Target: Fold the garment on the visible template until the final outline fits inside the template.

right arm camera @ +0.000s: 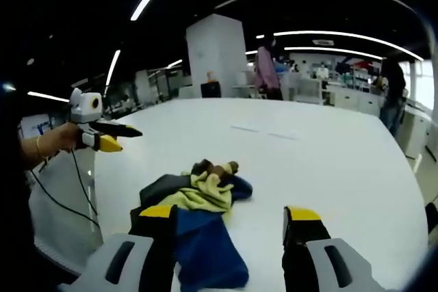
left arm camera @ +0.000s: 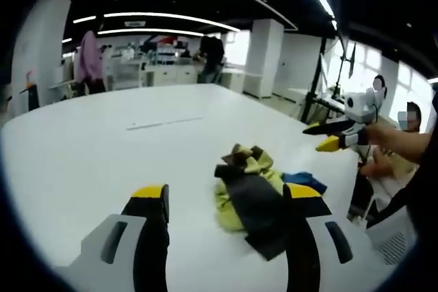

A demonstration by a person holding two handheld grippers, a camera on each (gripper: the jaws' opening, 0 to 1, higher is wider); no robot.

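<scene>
In the left gripper view, the left tool (left arm camera: 226,200) hangs above the white table (left arm camera: 102,141), jaws spread and empty; the crumpled garment (left arm camera: 256,193) lies between and beyond them, its near edge partly hidden behind the right-hand jaw. The right tool (left arm camera: 327,135) hovers past the garment, its jaws too small to judge. In the right gripper view, that tool's (right arm camera: 229,223) jaws stand apart, empty; the left tool (right arm camera: 113,138) hovers beyond the garment (right arm camera: 198,217).

Garment (left arm camera: 252,200) (right arm camera: 198,220): lay crumpled in a loose heap on white table (left arm camera: 102,148) (right arm camera: 328,162), unfolded; showed yellow-green, dark grey/black, blue and brown panels; blue portion spread flat toward right gripper view, dark portion toward left gripper view; template not discernible
</scene>
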